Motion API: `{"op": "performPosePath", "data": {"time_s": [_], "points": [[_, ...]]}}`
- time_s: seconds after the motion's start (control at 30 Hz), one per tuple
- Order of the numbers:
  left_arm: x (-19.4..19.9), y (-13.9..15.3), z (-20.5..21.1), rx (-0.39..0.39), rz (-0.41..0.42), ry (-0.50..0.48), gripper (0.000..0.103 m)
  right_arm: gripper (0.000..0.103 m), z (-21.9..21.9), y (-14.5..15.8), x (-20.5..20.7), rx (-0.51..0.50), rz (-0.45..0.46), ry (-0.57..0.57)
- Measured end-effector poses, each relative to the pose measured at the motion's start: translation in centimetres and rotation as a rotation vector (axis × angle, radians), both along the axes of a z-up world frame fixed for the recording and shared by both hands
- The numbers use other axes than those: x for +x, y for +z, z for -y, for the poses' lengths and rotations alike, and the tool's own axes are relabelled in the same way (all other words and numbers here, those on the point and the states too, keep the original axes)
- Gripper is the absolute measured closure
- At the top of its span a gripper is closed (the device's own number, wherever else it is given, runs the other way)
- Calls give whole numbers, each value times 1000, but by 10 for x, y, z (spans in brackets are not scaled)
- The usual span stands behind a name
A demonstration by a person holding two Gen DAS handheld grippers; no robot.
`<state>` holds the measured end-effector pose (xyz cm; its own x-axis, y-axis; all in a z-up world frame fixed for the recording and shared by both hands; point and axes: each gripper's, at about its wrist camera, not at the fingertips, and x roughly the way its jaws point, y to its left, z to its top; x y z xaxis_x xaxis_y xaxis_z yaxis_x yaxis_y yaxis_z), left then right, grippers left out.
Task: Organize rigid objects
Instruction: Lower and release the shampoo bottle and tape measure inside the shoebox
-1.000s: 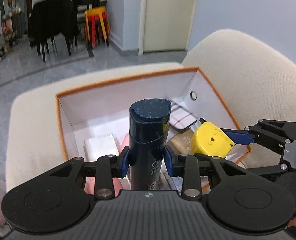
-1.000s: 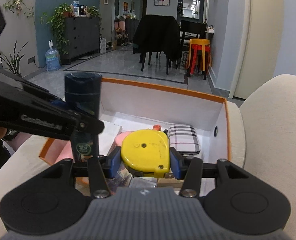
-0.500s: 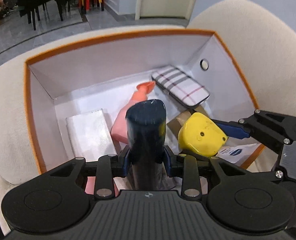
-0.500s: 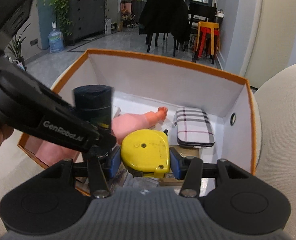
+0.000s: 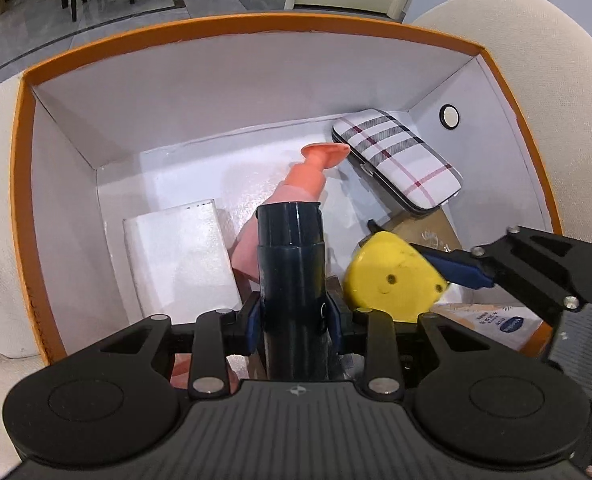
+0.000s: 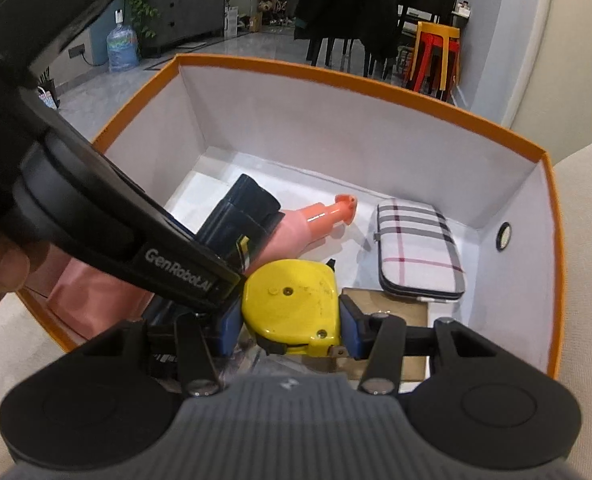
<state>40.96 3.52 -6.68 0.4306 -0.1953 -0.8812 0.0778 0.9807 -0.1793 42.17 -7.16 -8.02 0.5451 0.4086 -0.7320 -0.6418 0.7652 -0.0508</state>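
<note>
White "GenRobotAI" lettering | left hand-held gripper (image 6: 215,280) (gripping dark bottle (image 6: 239,216))

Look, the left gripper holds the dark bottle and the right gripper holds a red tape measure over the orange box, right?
Not quite: the tape measure is yellow, not red, as the right wrist view shows. The rest holds: the left gripper grips the dark bottle, and the right gripper holds the tape measure over the orange box.
</note>
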Motion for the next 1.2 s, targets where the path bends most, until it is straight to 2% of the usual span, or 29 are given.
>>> {"op": "performPosePath", "data": {"time_s": [0.07,0.2,0.4,0.67,0.7,0.73,0.8,0.87,1.2], "points": [[-2,1,-2,11,3,4,62,53,-5,-3,3,-21,-2,9],[-4,0,-2,37,12,14,62,53,-13,-7,9,-47,2,15],[-5,4,-8,31,4,54,60,53,-23,-11,15,-99,2,25],[-7,9,-12,28,16,53,56,53,-38,-13,26,-218,24,76],[-7,10,-13,21,18,60,56,47,-40,-13,27,-234,24,82],[-7,10,-15,15,20,66,57,37,-42,-12,28,-247,31,83],[-8,12,-14,14,25,65,56,29,-43,-9,27,-266,73,86],[-12,15,-12,29,31,56,56,29,-42,-7,28,-290,98,78],[-23,31,-12,40,52,40,55,29,-31,7,20,-309,111,63]]}}
